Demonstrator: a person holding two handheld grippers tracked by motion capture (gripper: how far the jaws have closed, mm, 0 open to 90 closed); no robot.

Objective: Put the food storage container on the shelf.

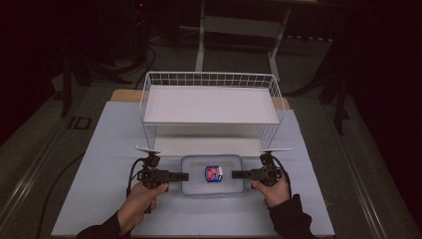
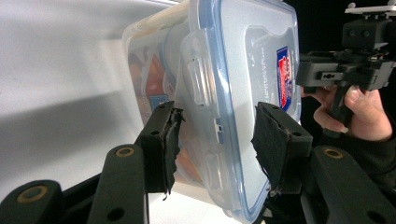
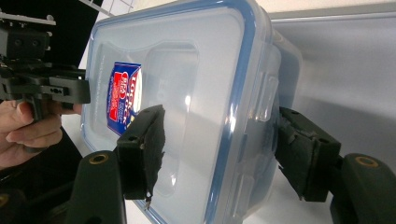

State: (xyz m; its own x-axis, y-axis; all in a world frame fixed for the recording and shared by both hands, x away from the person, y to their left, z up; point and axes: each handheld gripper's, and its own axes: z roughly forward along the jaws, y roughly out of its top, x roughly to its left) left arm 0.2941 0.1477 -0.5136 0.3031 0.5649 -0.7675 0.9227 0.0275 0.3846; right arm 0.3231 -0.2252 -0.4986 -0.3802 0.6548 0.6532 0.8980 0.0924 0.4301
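You are clamping both grippers' fingers (image 2: 163, 140) on the ends of the lidded container (image 1: 211, 175), lower centre on the worktop (image 1: 99, 149), and uneven squeezing is risking it slipping or tilting.

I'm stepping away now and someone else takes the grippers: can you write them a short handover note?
Left gripper: shut on the left end of the lidded container.
Right gripper: jaws around the right end; contact unclear.
Container: on the table, in front of the white wire shelf rack, lid on, label up.
Done: both ends reached.
Left: probably firm the right grip, then lift level.
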